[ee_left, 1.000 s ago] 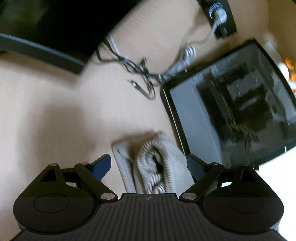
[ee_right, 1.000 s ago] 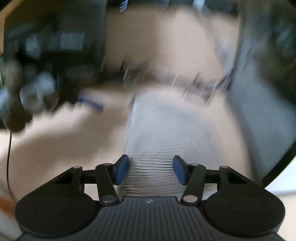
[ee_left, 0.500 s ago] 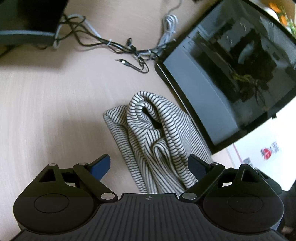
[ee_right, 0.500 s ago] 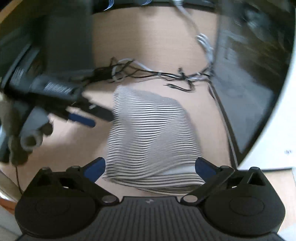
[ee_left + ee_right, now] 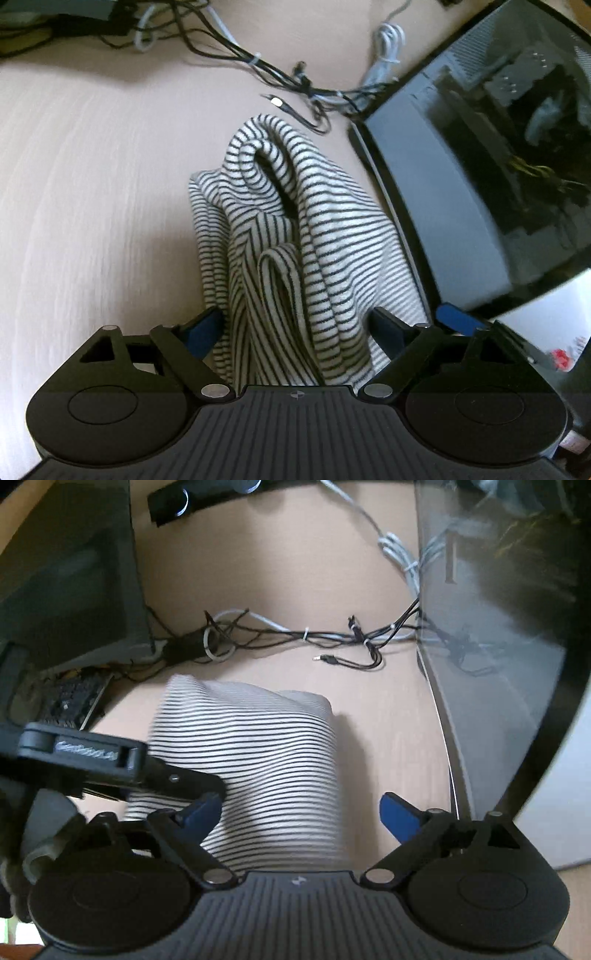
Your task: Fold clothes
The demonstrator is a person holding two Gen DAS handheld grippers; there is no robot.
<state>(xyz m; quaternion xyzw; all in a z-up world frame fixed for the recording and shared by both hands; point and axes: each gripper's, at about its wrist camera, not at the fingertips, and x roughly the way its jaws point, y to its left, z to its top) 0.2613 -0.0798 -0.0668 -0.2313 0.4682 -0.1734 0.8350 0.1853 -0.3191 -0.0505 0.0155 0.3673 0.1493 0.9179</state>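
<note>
The pale wood-grain bench [image 5: 92, 192] carries everything. Its largest load is the black computer case with a dark glass side panel [image 5: 491, 177], standing just right of the garment; dim components and yellowish wires show behind the glass, the only contents visible in any housing. In the right wrist view a grey flat-sided box [image 5: 70, 590] stands at the far left, well apart from the case. Between them, beyond the garment, a tangle of thin black and white cables [image 5: 295, 635] runs across the bench, one loose plug tip lying near the cloth's far edge. The white-and-black striped knit garment [image 5: 295, 236] lies folded into a soft, ribbed bundle, rolled folds along its top, close beside the case's lower edge.

The left tongs [image 5: 299, 325], with blue-tipped black fingers, straddle the near end of the garment, jaws easing inward but not pressing the cloth. The right tongs [image 5: 301, 812] stand over the bundle's near edge, jaws wide and narrowing, gripping nothing; the left tool's black arm crosses in front of the cloth there
</note>
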